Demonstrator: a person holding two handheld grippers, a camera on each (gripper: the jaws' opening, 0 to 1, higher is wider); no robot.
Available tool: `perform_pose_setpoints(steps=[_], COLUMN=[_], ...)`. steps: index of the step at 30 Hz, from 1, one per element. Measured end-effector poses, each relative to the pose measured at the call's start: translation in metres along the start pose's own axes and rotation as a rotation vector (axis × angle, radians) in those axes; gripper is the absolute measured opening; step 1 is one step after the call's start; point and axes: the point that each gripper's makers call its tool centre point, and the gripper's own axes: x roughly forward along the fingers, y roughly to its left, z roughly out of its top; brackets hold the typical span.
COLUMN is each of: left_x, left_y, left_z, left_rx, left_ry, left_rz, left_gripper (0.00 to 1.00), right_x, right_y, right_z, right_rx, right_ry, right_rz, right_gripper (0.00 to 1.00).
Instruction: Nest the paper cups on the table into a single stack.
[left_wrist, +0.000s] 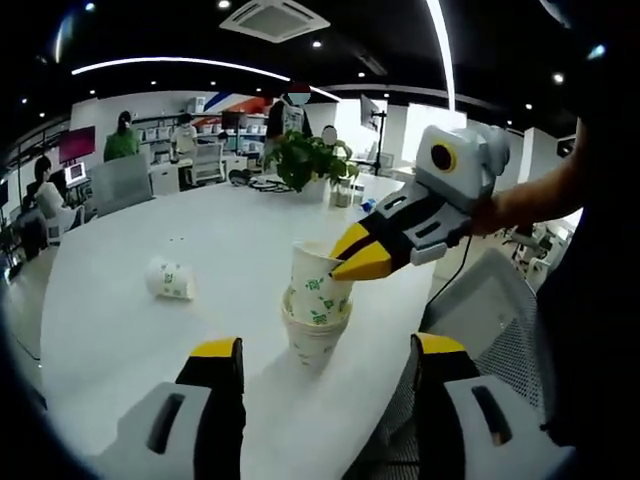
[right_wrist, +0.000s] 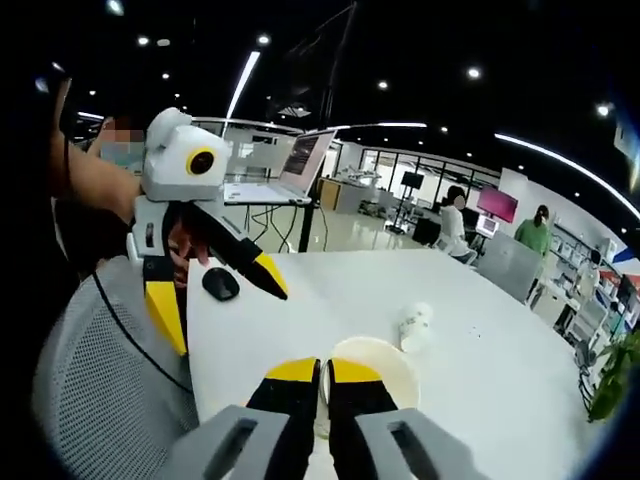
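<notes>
Pinching rim of top white green-printed paper cup (left_wrist: 318, 272) with right gripper (left_wrist: 345, 262), jaws near shut on thin wall, seating into stack (left_wrist: 314, 335) at table (left_wrist: 120, 330) centre.

Left gripper (left_wrist: 325, 350) hovering wide open, empty, at 6 o'clock of stack.

Lying toppled at 9 o'clock, well apart: lone paper cup (left_wrist: 170, 278).

Judging cups light, flimsy, crushable; gripping rim gently.

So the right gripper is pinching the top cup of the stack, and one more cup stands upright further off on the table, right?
Not quite: the loose cup lies on its side, as the left gripper view shows. The right gripper does pinch the top cup of the stack.
</notes>
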Motion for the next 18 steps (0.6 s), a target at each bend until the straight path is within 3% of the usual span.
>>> perform_pose_setpoints(steps=[6,18], left_x=[-0.004,-0.007], left_y=[0.005,0.011], left_z=[-0.005,-0.012], left_rx=[-0.004,-0.016], left_ry=[0.009,0.024], left_rz=[0.022,0.049], left_gripper=[0.66,0.65], right_x=[0.011,0.021], right_y=[0.006,0.012], right_z=[-0.010,-0.031], right_rx=[0.001,0.087], right_ry=[0.023,0.051], right_rz=[0.021,0.036], right_gripper=[0.02,0.06])
